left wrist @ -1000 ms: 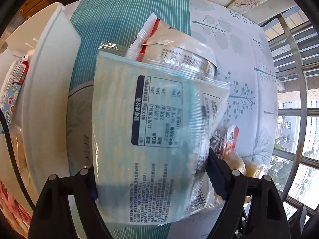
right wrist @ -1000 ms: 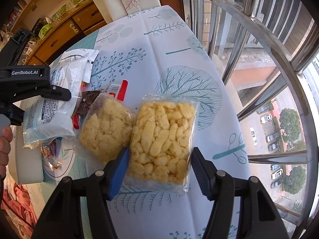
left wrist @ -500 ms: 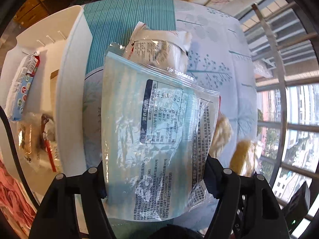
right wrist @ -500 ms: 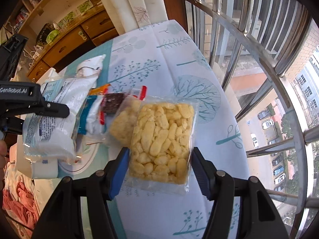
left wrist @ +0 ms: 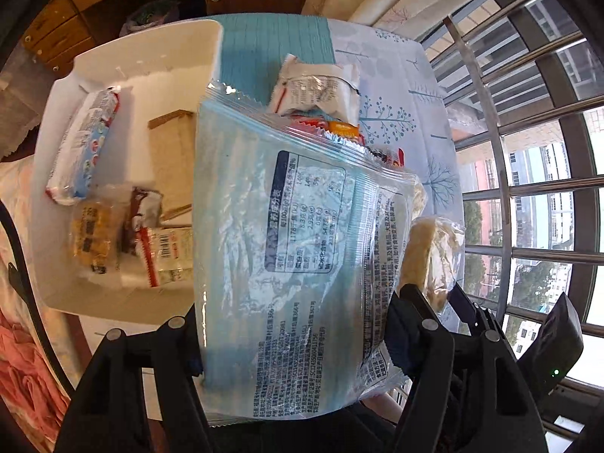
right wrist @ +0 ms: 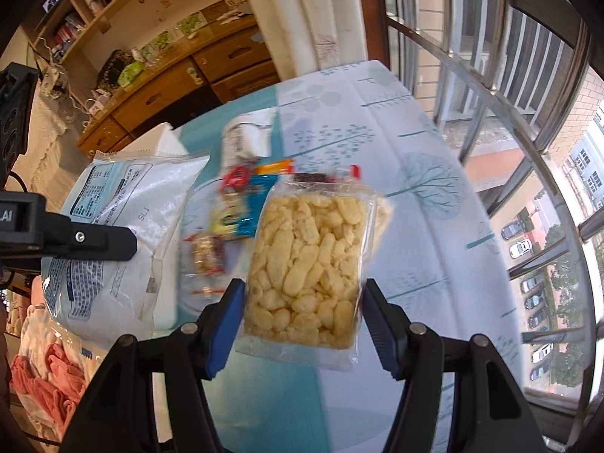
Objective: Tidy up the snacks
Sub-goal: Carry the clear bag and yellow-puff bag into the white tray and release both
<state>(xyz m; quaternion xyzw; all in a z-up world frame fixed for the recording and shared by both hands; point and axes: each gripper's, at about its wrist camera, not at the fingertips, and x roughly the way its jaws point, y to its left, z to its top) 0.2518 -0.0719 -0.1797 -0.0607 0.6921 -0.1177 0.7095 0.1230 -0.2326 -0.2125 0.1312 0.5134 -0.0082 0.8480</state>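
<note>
My left claw [left wrist: 294, 324] is clamped on a large pale blue plastic packet with a dark nutrition table printed on it [left wrist: 298, 241], which hangs clear of the desk [left wrist: 400, 87] and just beside the white plastic bin [left wrist: 151, 56]. In that bin lie a blue and white wrapped bar [left wrist: 81, 147], a brown cardboard piece [left wrist: 173, 162] and several small wrapped snacks [left wrist: 124, 241]. My right claw [right wrist: 302, 313] grips a clear bag of pale yellow puffed pieces [right wrist: 309, 260] by its two side edges, lifted above the tree-patterned cloth [right wrist: 415, 173]. Under and between the two packets a loose heap of small colourful snack packs [right wrist: 241, 204] rests on the desk, with a white wrapped pack [left wrist: 321, 90] at its far end
</note>
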